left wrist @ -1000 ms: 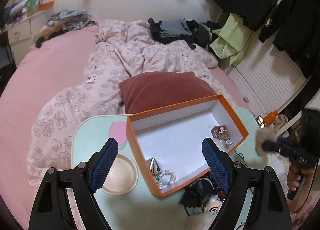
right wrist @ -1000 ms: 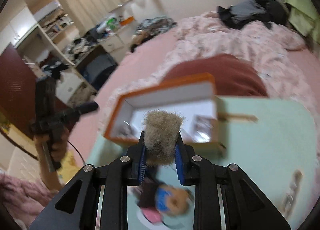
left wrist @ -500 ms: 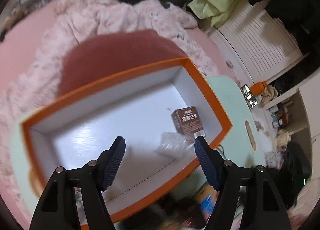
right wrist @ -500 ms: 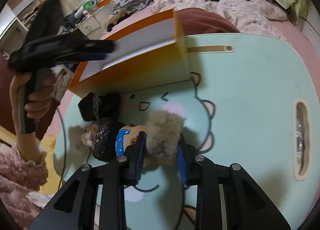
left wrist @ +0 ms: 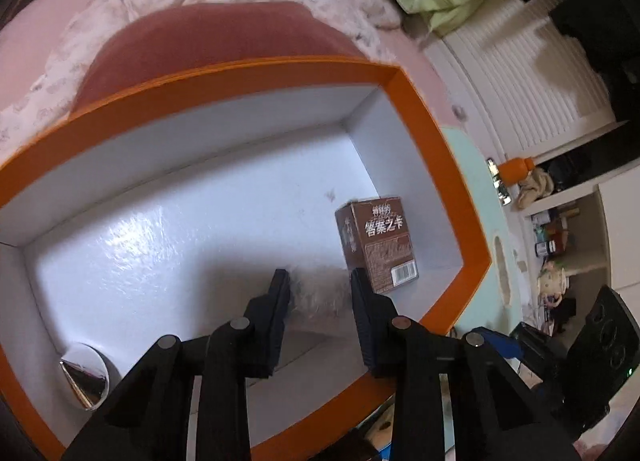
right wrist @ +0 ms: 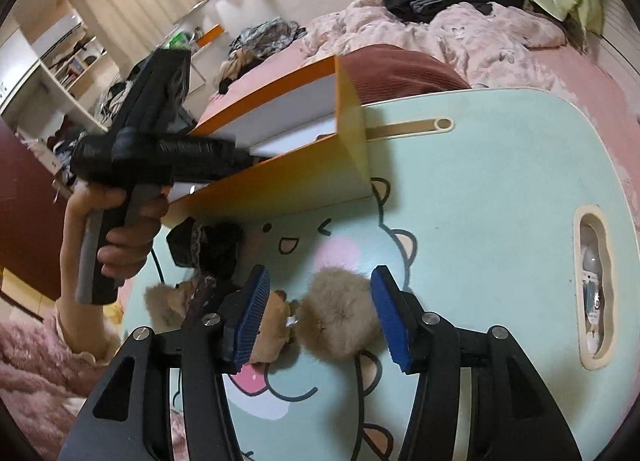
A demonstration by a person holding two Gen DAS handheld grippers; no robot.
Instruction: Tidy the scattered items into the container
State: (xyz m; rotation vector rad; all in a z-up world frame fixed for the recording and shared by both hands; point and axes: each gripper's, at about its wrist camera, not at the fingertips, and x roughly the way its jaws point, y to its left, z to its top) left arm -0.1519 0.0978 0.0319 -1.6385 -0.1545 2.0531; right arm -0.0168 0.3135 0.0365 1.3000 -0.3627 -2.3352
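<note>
Box (left wrist: 420,117) holds card box (left wrist: 376,247) at 3 o'clock, cone (left wrist: 82,379) at 8; left gripper (left wrist: 318,293) closing around clear wrapper (left wrist: 320,295); right gripper (right wrist: 318,311) opening, pompom (right wrist: 340,319) loose on surface (right wrist: 480,189); plush charms (right wrist: 208,257) left

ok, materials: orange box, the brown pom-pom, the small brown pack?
Orange box: looks like coated cardboard, thin straight walls, glossy white inside.
Pom-pom: soft fur, probably synthetic; fuzzy fibres.
Brown pack: printed card carton with barcode, slight sheen.
</note>
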